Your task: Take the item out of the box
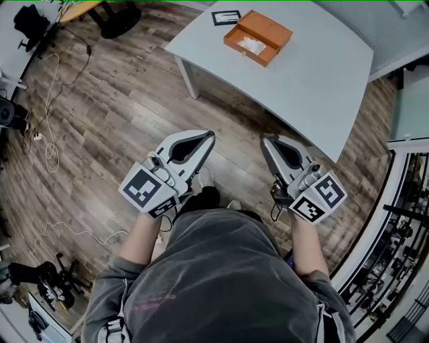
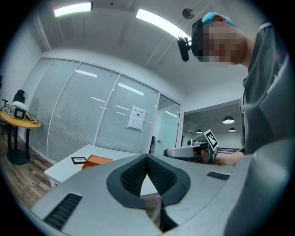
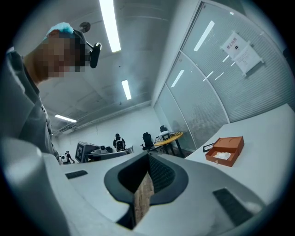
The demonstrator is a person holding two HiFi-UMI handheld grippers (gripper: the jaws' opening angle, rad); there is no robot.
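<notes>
In the head view a person stands on a wooden floor [image 1: 114,114], holding both tools low in the middle of the frame, well short of the table [image 1: 315,74] that fills the upper right. The left gripper [image 1: 209,136] has its fingers clenched tip to tip with nothing between them; in its own view the ribbed pads [image 2: 133,173] meet at the point and only the table edge shows through the gap below. The right gripper [image 1: 263,139] is likewise closed tight and empty, its pads [image 3: 159,175] meeting at the tip with floor showing behind them.

The orange box [image 1: 258,37] lies open on the table near the top centre of the head view, well apart from both grippers. The white item [image 1: 251,45] sits inside it. Just beside the box, towards the table's corner, lies a small black-framed card [image 1: 226,17].

In the left gripper view the box [image 2: 96,161] and card [image 2: 78,160] sit at the lower left on the table [image 2: 64,168], and the other gripper [image 2: 184,152] shows at the right of centre. In the right gripper view the box [image 3: 226,150] stands at the right with the white item [image 3: 222,156] in it and the card [image 3: 208,147] touching its near side or just beside it

A white cable [image 1: 50,134] trails along the floor at the left edge of the head view
</notes>
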